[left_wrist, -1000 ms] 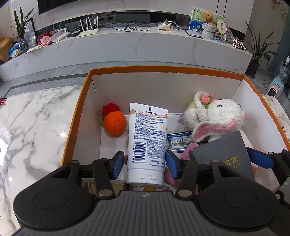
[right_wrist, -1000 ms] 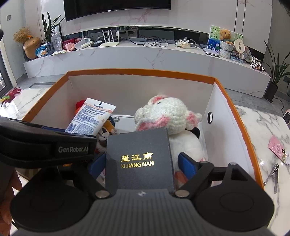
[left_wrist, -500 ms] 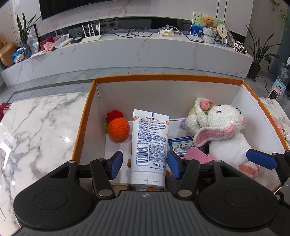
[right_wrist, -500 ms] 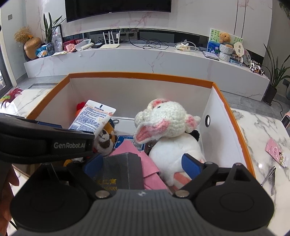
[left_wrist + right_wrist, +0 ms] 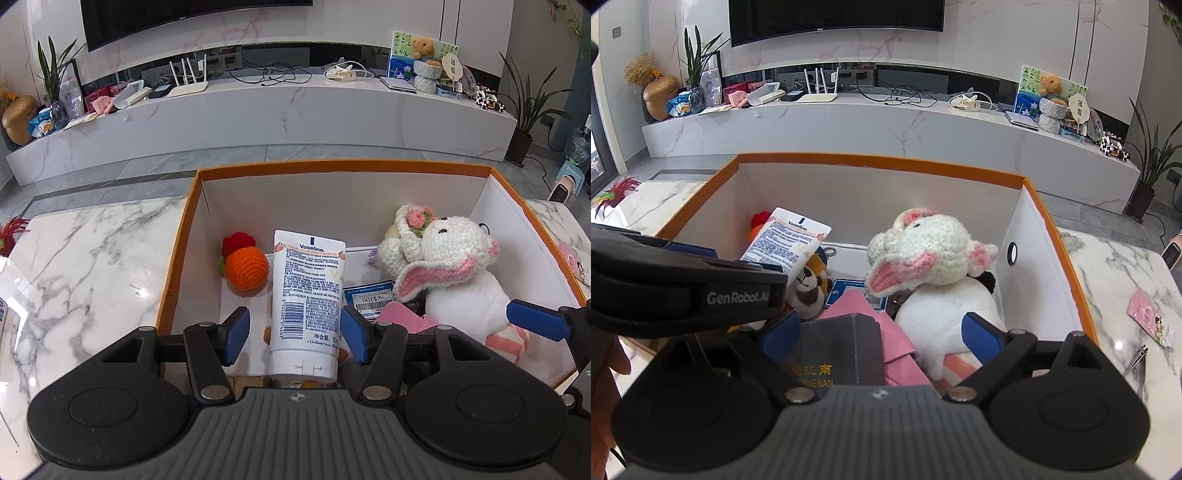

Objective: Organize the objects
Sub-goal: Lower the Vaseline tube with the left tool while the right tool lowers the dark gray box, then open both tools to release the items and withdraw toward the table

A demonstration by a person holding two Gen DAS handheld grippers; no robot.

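the left gripper (image 5: 295, 334) stands spread around the upright white vaseline tube (image 5: 306, 302), its blue pads clear of the tube's sides. the right gripper (image 5: 881, 330), jaws just widened, stands spread above the dark grey gold-lettered box (image 5: 836, 350), which lies against the near wall of the orange-rimmed white cardboard box (image 5: 340, 166). beyond sit the white crocheted rabbit (image 5: 931, 258) and, in the far left corner, the orange crocheted ball (image 5: 246, 268).

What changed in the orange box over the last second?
The right tongs have just been opening and let go of the dark box, which dropped from upright onto the pink cloth. The left tongs loosened around the Vaseline tube, now clear of its sides. The plush toys stayed put.
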